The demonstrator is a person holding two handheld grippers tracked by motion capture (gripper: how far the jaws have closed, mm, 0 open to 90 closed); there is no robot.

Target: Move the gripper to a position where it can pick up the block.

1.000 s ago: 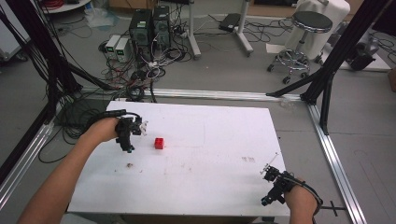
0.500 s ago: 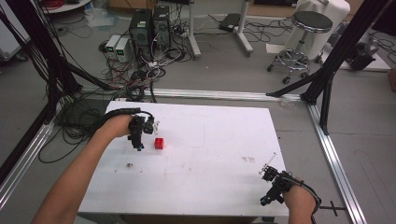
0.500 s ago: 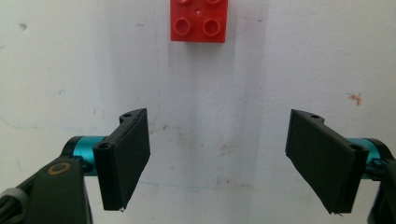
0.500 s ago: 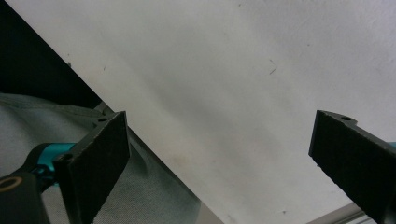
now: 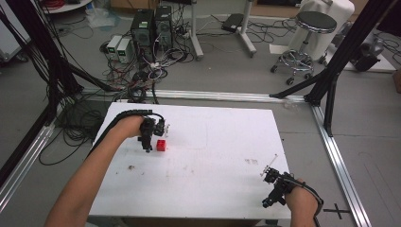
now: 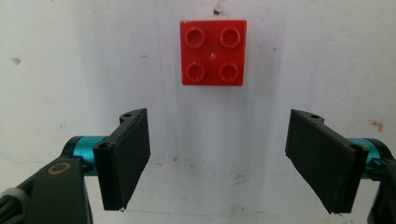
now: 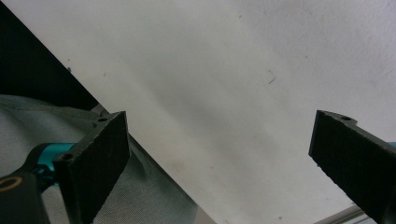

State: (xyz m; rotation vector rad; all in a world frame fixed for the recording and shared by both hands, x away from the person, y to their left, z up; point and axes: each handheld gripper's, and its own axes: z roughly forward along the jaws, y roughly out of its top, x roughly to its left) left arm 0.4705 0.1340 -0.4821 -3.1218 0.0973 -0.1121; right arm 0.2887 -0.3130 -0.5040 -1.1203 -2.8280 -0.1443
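Red brick [image 5: 161, 145] on white bench [image 5: 213, 142], just beside left gripper [image 5: 149, 141]; right gripper [image 5: 270, 189] well apart. Left gripper view: jaws spread, empty; brick [image 6: 213, 52] ahead, centred between them. Right gripper view: jaws spread, empty. Likely approach step; next, advance to straddle brick, then close.

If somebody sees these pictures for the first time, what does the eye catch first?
The small red brick stands out most: it is the one spot of colour on the white table, near its far left part. The left claw hovers right beside it, jaws wide open, with the brick just ahead of them. The right claw, also open, rests at the near right corner.
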